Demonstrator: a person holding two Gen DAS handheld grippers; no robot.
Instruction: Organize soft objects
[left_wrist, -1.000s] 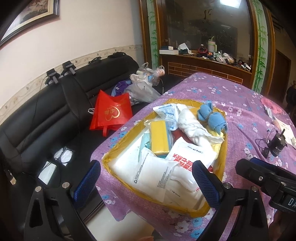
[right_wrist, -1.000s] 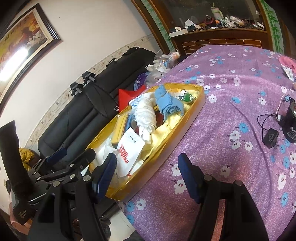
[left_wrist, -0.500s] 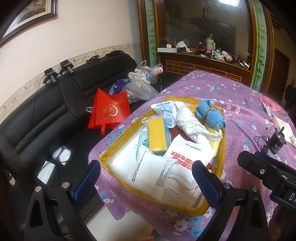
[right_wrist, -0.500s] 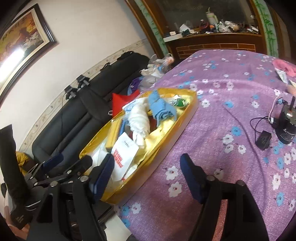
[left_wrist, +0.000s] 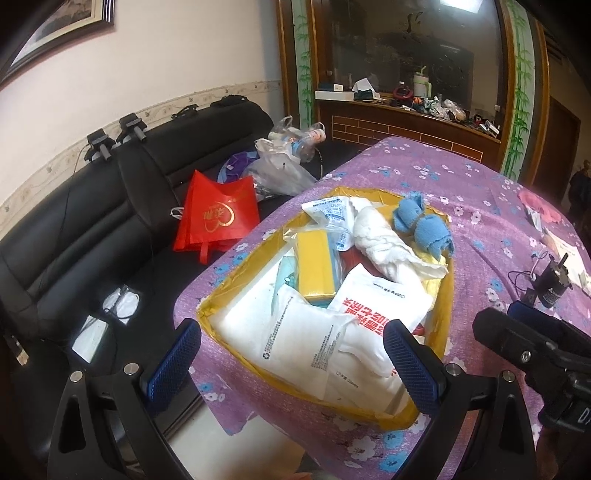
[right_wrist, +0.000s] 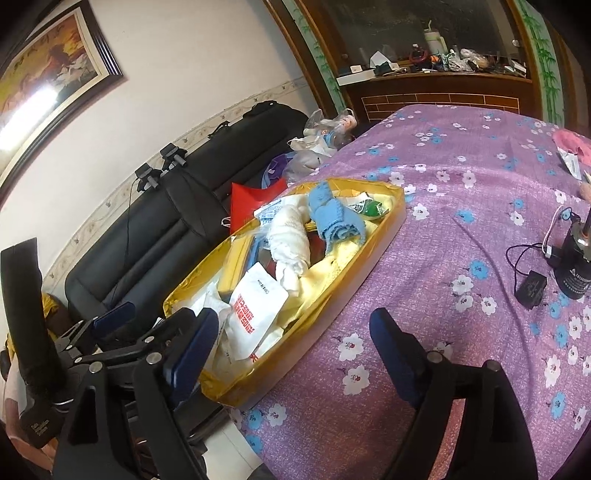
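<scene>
Lying lengthwise away from cameras, gold tray (left_wrist: 441, 334) of soft packs; both tongs (left_wrist: 293, 363) (right_wrist: 291, 350) released, right just widened.

Shallow gold tray (left_wrist: 236, 275) at table edge, full of soft items: blue knit cloth (left_wrist: 423, 225) bunched at far end, rolled white towel (left_wrist: 384, 243) beside it lying diagonally, yellow sponge block (left_wrist: 316, 264) mid-tray, flat white pouches (left_wrist: 303, 332) overlapping at the near end, one with red print (right_wrist: 258, 314).
</scene>
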